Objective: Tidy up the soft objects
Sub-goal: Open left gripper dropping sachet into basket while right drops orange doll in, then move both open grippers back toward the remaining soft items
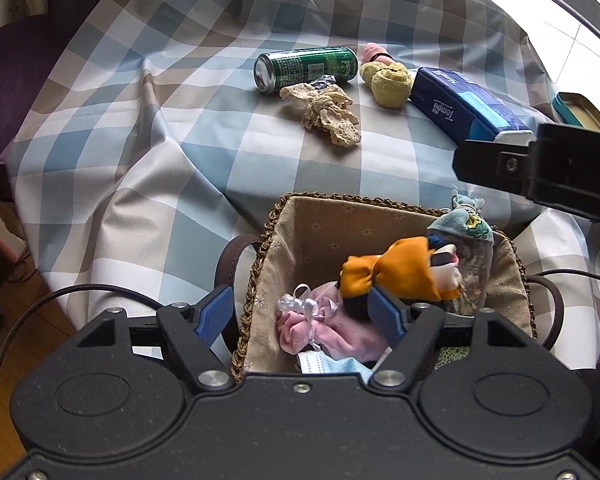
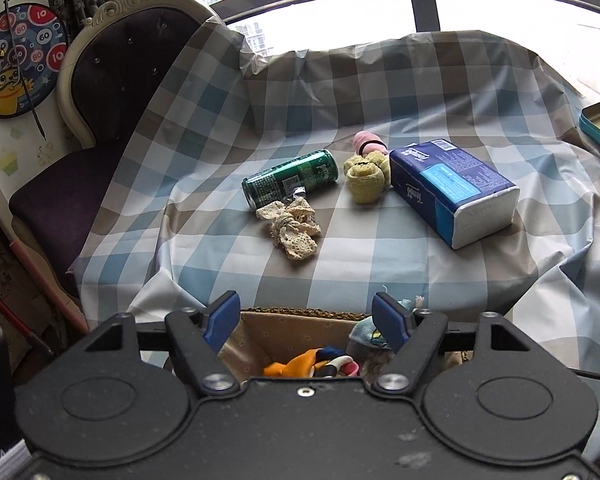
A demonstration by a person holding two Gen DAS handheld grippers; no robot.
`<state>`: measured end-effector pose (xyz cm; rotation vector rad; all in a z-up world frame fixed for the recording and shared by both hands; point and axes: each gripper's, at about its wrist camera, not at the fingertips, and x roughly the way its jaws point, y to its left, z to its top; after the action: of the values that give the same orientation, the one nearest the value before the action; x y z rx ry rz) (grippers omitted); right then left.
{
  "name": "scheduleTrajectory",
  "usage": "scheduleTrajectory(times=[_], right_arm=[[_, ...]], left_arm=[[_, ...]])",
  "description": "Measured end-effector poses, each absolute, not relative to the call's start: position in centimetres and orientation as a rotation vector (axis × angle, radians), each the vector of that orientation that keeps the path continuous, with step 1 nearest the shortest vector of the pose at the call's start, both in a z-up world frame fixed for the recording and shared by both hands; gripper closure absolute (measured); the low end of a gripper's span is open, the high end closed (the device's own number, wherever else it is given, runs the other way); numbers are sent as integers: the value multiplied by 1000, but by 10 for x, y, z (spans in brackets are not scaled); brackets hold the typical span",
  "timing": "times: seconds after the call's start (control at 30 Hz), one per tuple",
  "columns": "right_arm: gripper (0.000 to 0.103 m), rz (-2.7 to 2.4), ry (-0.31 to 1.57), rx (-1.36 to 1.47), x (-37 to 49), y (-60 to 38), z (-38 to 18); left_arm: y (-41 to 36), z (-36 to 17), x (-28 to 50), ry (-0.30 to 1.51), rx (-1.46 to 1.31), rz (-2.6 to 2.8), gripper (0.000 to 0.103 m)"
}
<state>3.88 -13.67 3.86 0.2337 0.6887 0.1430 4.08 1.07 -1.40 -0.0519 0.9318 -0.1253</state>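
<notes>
Both the left gripper point(image 1: 302, 314) and right gripper point(image 2: 308, 316) hover half-open and empty over the basket point(image 1: 320, 208). Reaching for the lace bow point(image 2: 288, 226) risks nudging the can point(image 2: 290, 178), which could roll off the worktop.

The left gripper point(image 1: 304, 312) pointed steeply downward, its two blue-padded fingers point(image 1: 214, 312) spread apart with nothing pressed between the pads. The right gripper point(image 2: 306, 320) tilted down less sharply, its jaws likewise parted and gripping nothing. In the left wrist view, part of the right gripper's black body reached in from the right edge, ahead of and above the left jaws.
</notes>
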Motion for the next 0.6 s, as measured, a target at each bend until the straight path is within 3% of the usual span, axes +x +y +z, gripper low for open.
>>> scheduleTrajectory(times=[0.6], right_arm=[[30,55,706,257,13,-166,30]], left_arm=[[0,-7,36,897,-10,-139,27]])
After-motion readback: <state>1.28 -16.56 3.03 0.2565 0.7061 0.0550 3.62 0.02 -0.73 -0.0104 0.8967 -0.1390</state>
